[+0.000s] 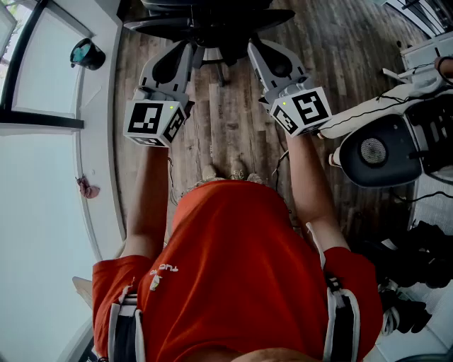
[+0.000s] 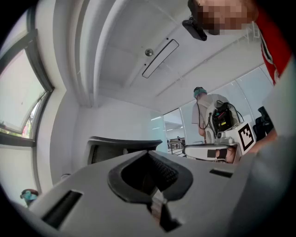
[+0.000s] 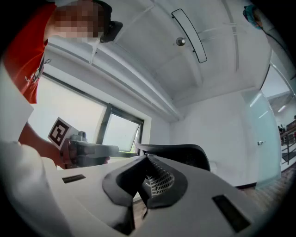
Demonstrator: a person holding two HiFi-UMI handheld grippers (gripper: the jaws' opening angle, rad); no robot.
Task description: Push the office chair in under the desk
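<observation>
Black mesh office chair [image 1: 212, 21] sits at top centre, just ahead of your left gripper [image 1: 185, 49] and right gripper [image 1: 253, 49], both clenched, empty. Likely the approach step; next, press tips against the backrest, push forward.

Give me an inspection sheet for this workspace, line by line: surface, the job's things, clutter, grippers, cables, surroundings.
Surface: wooden plank floor.
Job's things: black office chair straight ahead of both grippers; no desk can be made out.
Clutter: teal object on the white ledge at left; rounded white and dark device at right; dark gear at lower right.
Grippers: left gripper and right gripper have their jaws together with nothing between them, tips at the chair's edge; contact can't be confirmed.
Cables: black cable runs over the white part beside the device.
Surroundings: window, white walls, and another person standing in the background.
</observation>
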